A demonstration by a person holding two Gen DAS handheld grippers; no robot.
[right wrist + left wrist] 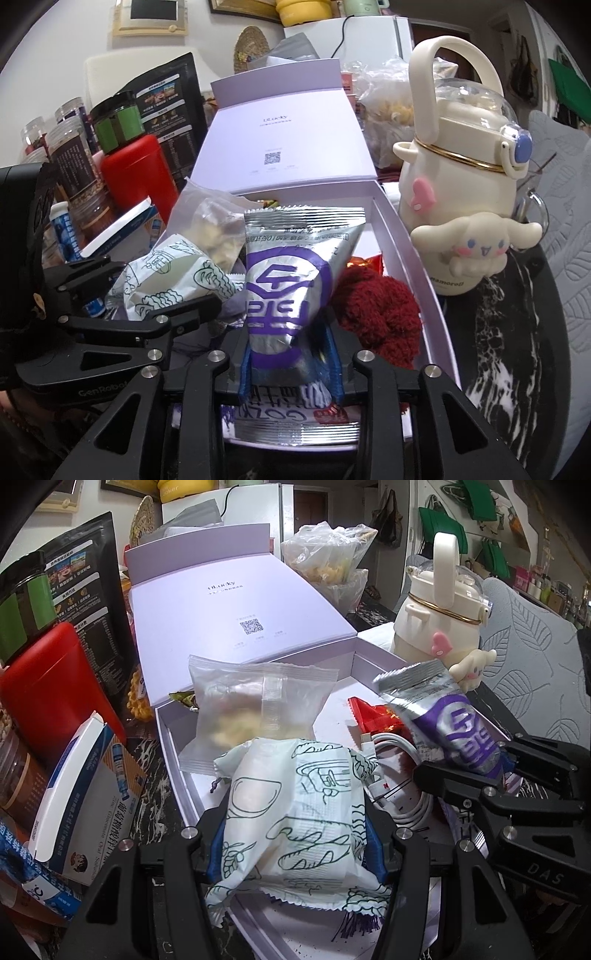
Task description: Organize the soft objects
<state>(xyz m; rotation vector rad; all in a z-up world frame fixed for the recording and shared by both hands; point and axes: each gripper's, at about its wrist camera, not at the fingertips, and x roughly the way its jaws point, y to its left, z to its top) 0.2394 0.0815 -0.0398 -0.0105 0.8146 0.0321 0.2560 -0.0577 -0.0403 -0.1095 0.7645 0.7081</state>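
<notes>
My left gripper (295,849) is shut on a white snack packet with green line drawings (295,812), held over the open lavender box (166,738). My right gripper (291,365) is shut on a silver and purple packet (288,280), also seen in the left wrist view (458,731). A clear packet of pale snacks (255,709) lies in the box behind the white packet. A red foil packet (376,712), a white cable (391,746) and a dark red fuzzy item (376,310) lie in the box too.
The box lid (229,605) stands open behind. A cream bottle with a plush dog charm (465,184) stands right of the box. A red canister (55,686), a black pouch (85,576), a medicine carton (96,801) and jars (74,177) crowd the left.
</notes>
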